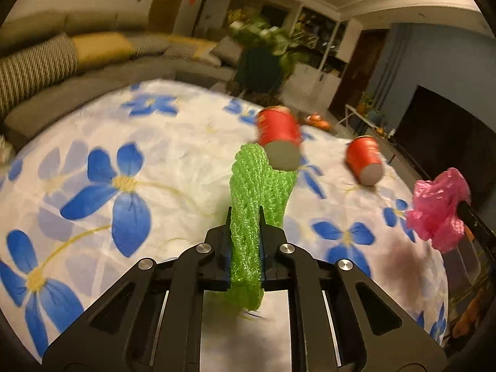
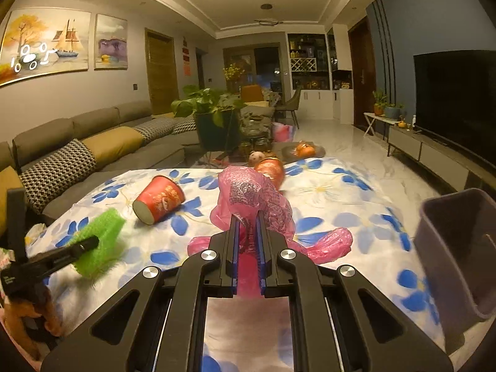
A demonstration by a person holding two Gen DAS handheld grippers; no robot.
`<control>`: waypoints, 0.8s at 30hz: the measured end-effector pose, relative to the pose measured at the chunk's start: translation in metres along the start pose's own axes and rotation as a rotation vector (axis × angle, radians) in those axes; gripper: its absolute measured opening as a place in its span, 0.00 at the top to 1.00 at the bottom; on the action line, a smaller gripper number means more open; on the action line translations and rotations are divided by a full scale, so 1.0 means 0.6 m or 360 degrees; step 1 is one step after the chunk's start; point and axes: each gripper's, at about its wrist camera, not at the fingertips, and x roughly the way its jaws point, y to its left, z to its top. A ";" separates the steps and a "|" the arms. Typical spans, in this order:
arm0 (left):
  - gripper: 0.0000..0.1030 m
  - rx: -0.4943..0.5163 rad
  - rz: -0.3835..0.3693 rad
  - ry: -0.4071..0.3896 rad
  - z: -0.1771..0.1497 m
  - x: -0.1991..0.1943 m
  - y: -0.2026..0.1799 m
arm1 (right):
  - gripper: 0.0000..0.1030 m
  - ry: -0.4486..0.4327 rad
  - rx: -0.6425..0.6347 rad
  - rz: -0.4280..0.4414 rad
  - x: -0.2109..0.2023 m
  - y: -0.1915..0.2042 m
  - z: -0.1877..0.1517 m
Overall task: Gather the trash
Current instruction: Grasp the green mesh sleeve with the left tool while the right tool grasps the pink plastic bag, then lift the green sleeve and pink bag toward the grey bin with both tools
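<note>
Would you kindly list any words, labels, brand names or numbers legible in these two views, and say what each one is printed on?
No text can be read with confidence.
Nearer red paper cup: pale printed design, too blurred to read.
Pink plastic bag in the right hand-held gripper: dark printed patch, illegible.
Left hand-held gripper body: small pale lettering, too small to read.
Red notices by the door: too far away to read.

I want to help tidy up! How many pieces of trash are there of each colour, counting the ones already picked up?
Red: 2, the near paper cup and the far paper cup, both tipped over on the flowered cloth.
Green: 1, the foam net in the left gripper.
Pink: 1, the plastic bag in the right gripper.
Total: 4.
</note>
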 end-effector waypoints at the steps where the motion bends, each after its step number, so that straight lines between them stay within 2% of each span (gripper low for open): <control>1: 0.89 0.0039 -0.0016 -0.0031 0.001 -0.012 -0.017 | 0.90 -0.0007 -0.0001 -0.0013 -0.007 -0.005 -0.001; 7: 0.89 0.0209 -0.0139 -0.0139 0.011 -0.055 -0.107 | 0.90 -0.0048 0.0013 -0.0082 -0.043 -0.031 -0.002; 16: 0.89 0.0400 -0.0270 -0.0173 0.009 -0.064 -0.224 | 0.90 -0.0108 0.0064 -0.0202 -0.084 -0.090 0.006; 24: 0.89 0.0496 -0.0367 -0.0184 0.002 -0.064 -0.292 | 0.90 -0.0154 0.0131 -0.0308 -0.113 -0.149 0.009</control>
